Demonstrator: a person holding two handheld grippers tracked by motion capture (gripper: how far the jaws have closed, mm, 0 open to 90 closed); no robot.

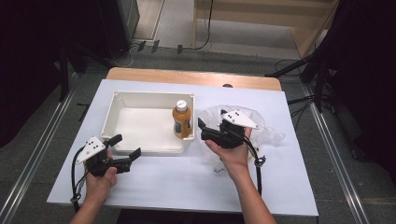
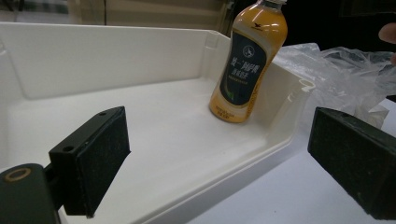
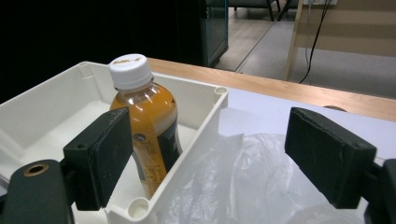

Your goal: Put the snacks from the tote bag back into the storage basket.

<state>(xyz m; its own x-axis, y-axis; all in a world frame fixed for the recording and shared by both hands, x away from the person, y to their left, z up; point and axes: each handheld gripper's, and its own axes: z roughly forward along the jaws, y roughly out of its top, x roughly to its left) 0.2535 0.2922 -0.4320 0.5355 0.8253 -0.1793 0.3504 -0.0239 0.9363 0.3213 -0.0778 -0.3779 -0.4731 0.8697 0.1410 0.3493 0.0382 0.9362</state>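
Observation:
A bottle of orange drink with a white cap stands upright inside the white tray, against its right wall. My right gripper is open just right of the tray and points at the bottle, with nothing between its jaws. It hovers over a crumpled clear plastic bag. In the right gripper view the bottle sits behind the left pad, inside the tray, with the bag below. My left gripper is open at the tray's front left corner. Its view looks across the tray to the bottle.
A white sheet covers the table, and a strip of wooden tabletop shows at the far edge. Black cables trail from both grippers toward the near edge. Dark stands and floor cables surround the table.

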